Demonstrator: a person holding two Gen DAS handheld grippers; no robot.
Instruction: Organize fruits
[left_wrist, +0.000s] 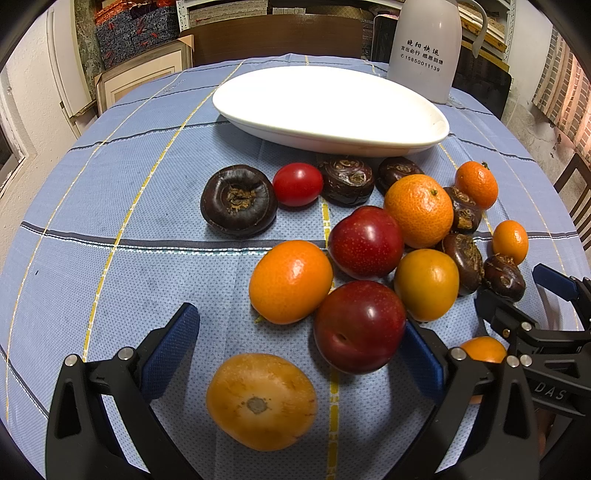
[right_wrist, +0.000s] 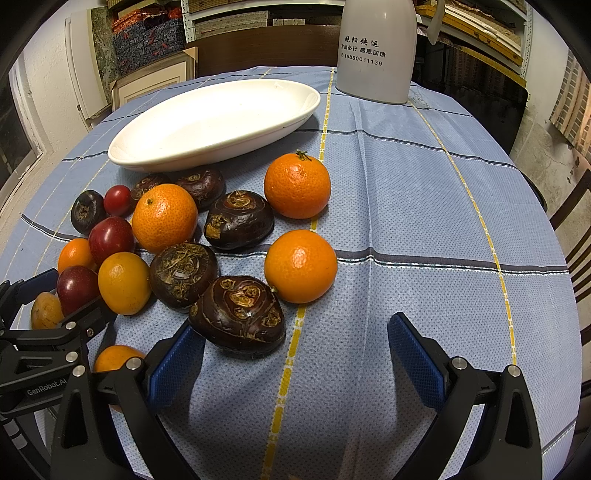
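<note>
The white oval dish (right_wrist: 214, 122) lies empty toward the table's far edge, long axis crosswise, with the fruit pile (right_wrist: 173, 251) just nearer. A grey jug (right_wrist: 376, 51) behind reads "15850011139". Left claw (left_wrist: 299, 354) and right claw (right_wrist: 295, 363) both gape, holding nothing.

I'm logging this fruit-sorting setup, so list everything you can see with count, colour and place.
white oval ceramic dish: one, white, far side of the cloth, nothing in it.
round orange citrus fruits: six, orange, spread through the pile before the dish.
dark brown water chestnuts: six, among the citrus.
red plums: two, dark red, touching.
small red tomato: one, near the dish.
dull yellow-brown round fruit: one, nearest the left gripper.
pale grey plastic jug: one, behind the dish.
blue checked tablecloth: one, under everything.
left gripper: black, blue-padded jaws open.
right gripper: same, jaws open.
</note>
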